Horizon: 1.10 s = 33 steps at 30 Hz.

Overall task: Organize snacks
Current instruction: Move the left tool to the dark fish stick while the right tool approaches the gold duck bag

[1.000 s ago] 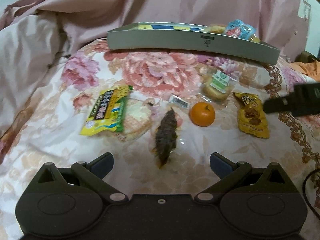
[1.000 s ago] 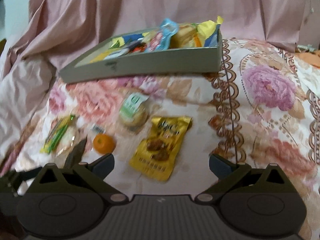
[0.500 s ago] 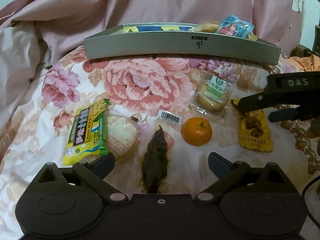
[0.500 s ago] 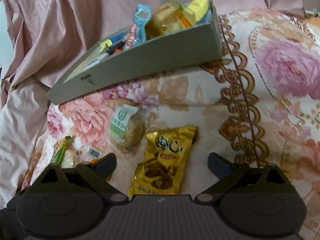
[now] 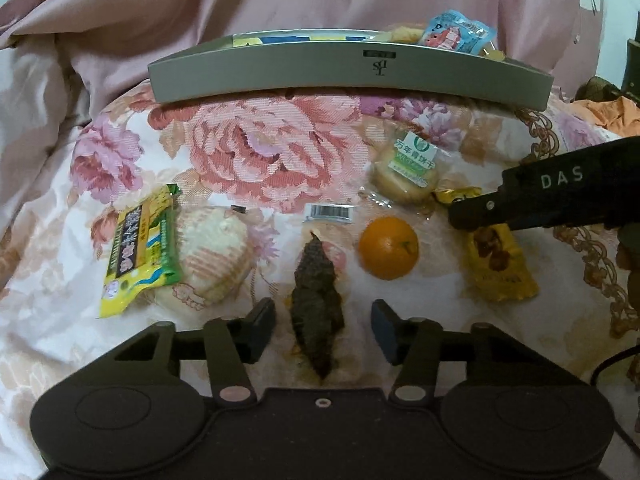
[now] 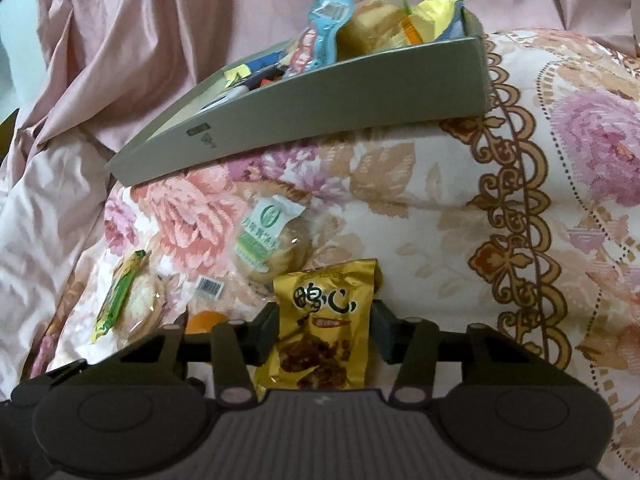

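Jaws of the left gripper (image 5: 323, 326) are closing around a dark brown clear-wrapped dried snack (image 5: 318, 304), left of the small orange mandarin (image 5: 388, 247), pads not touching. Right gripper (image 6: 325, 330), also closing, straddles the yellow foil snack packet (image 6: 324, 328) right of that fruit, apparently touching.

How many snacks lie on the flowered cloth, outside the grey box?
6: green-yellow packet far left, ridged pale pastry beside it, dark brown snack, orange mandarin, green-labelled round biscuit, golden foil pouch far right. None seems hidden.

The orange (image 6: 205, 319) sits mostly hidden behind the right tongs (image 6: 325, 330).
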Tool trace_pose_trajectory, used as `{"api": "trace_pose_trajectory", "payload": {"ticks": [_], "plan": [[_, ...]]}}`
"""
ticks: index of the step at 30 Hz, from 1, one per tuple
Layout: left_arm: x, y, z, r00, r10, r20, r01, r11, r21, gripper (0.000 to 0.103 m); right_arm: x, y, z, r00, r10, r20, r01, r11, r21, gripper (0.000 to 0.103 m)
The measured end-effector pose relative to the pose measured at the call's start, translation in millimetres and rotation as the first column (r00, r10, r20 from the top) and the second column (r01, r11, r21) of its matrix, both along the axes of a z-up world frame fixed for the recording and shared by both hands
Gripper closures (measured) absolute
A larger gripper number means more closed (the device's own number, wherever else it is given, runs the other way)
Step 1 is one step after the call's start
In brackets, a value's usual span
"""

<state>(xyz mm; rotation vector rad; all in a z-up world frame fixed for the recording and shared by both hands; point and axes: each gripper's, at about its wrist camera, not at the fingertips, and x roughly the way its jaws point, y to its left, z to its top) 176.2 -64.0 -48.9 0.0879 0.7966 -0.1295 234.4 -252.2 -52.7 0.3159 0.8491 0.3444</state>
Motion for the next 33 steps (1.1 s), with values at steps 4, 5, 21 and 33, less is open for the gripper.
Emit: {"api": "trace_pose_trajectory", "payload": {"ticks": [4, 5, 21, 33], "plan": [[-4, -1, 1, 1.000, 0.010, -0.016, -0.010, 1.000, -0.015, 0.052, -2, 6, 0, 0.999, 0.038, 0.001, -0.038, 0.999, -0.013, 0.051], [-4, 0, 2, 1.000, 0.014, -0.020, -0.015, 1.000, -0.023, 0.052, -2, 7, 1, 0.999, 0.047, -0.003, -0.047, 0.999, -0.013, 0.051], [22, 1, 0, 0.999, 0.041, -0.028, -0.041, 0.999, 0.010, 0.041, -24, 26, 4, 0.985, 0.170, -0.002, -0.168, 0.973, -0.160, 0.022], [15, 0, 2, 0.999, 0.028, -0.047, -0.027, 1.000, 0.003, 0.055, -38, 44, -2, 0.977, 0.211, 0.039, -0.190, 0.934, -0.304, 0.036]]}}
